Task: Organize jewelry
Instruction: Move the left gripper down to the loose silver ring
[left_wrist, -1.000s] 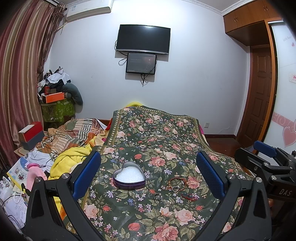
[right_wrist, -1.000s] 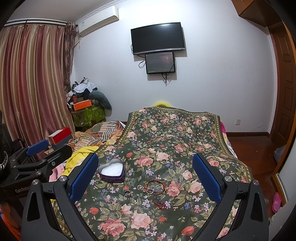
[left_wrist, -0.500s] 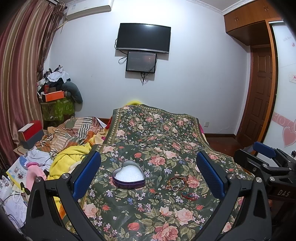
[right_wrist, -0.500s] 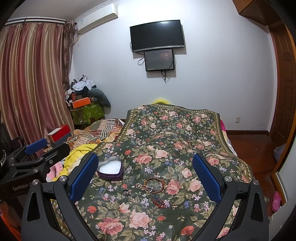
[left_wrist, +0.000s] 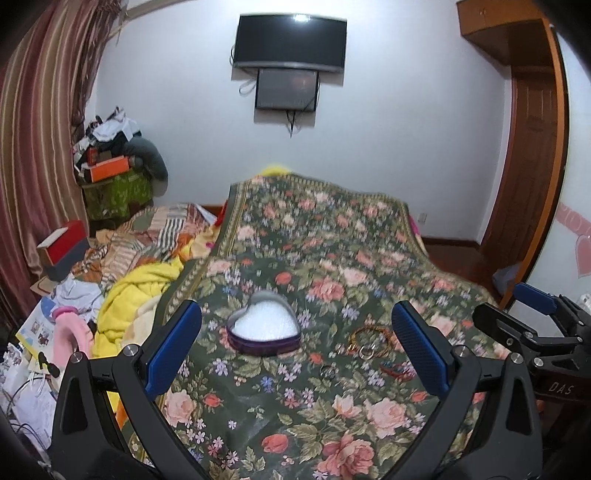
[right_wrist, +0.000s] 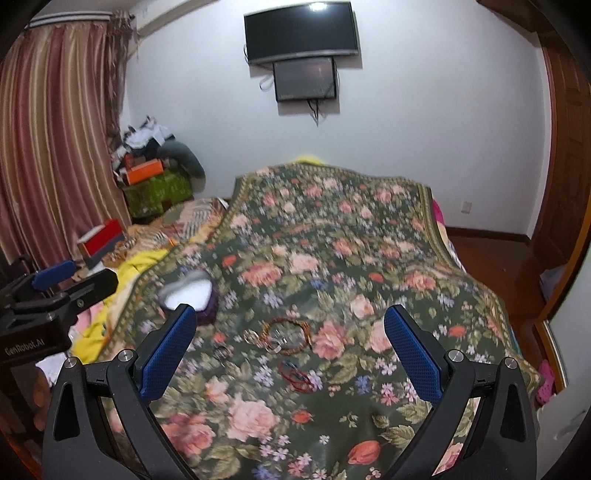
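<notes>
A purple heart-shaped box (left_wrist: 263, 331) with white padding sits on the floral bedspread (left_wrist: 314, 240); the right wrist view shows this box (right_wrist: 192, 293) too. To its right lie a brown beaded bracelet (left_wrist: 370, 335), a metal ring (left_wrist: 366, 352), a small dark ring (left_wrist: 327, 371) and a red cord piece (left_wrist: 397, 369). In the right wrist view the bracelet (right_wrist: 290, 331) and red cord (right_wrist: 297, 374) lie between my fingers' lines. My left gripper (left_wrist: 295, 350) hangs open above the box. My right gripper (right_wrist: 290, 356) is open and empty above the jewelry.
The other gripper shows at each view's edge: the right one (left_wrist: 532, 332), the left one (right_wrist: 55, 295). A yellow blanket (left_wrist: 136, 295), striped bedding and clutter lie left of the bedspread. A TV (left_wrist: 290, 43) hangs on the far wall. A wooden door (left_wrist: 524, 158) stands right.
Both grippers have moved forward and down toward the bed, so the box and jewelry look larger. The right wrist view has shifted, with the jewelry now nearer its centre. Both grippers stayed open.
</notes>
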